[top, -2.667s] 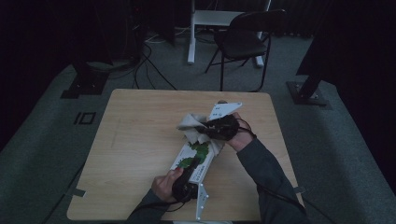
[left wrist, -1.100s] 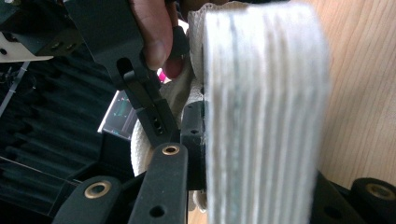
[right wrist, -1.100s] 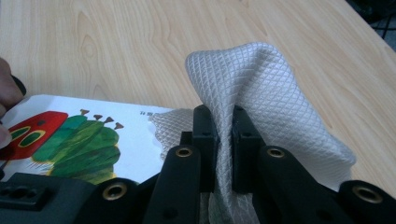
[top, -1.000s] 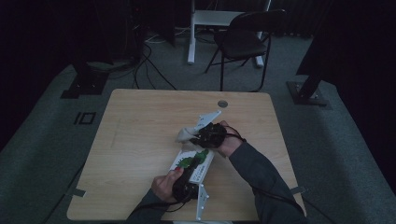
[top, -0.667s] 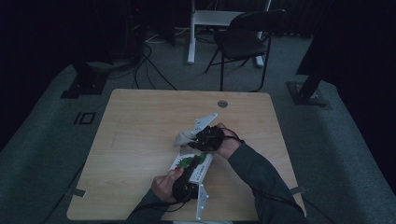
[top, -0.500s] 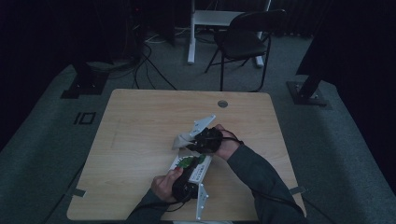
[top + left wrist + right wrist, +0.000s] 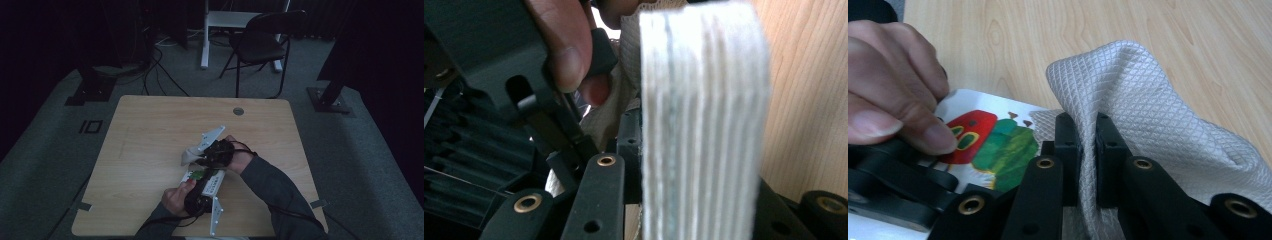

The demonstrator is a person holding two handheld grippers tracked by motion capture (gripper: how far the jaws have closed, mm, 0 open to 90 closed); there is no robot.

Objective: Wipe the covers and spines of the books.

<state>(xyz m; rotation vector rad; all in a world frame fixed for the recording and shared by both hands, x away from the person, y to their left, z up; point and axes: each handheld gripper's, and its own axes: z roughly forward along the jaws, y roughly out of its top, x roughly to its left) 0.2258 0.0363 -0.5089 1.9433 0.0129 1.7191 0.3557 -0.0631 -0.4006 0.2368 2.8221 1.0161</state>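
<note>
White quilted cloth (image 7: 1148,100), diamond-textured, bunched over one end of a picture book (image 7: 993,140) with a red-and-green caterpillar cover, near the counter's (image 7: 150,130) front edge. My right fingers (image 7: 1087,150) are clenched on the cloth; my left fingers (image 7: 704,165) are grasping the book's page block. Bare counter lies beyond and leftward.

Black gripper (image 7: 1087,145), brass rivets, dark sleeves.

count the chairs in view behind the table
1: a dark folding chair stands on the grey floor beyond the far edge of the table, right of a white stand. The surroundings are dark, so more may be hidden.
</note>
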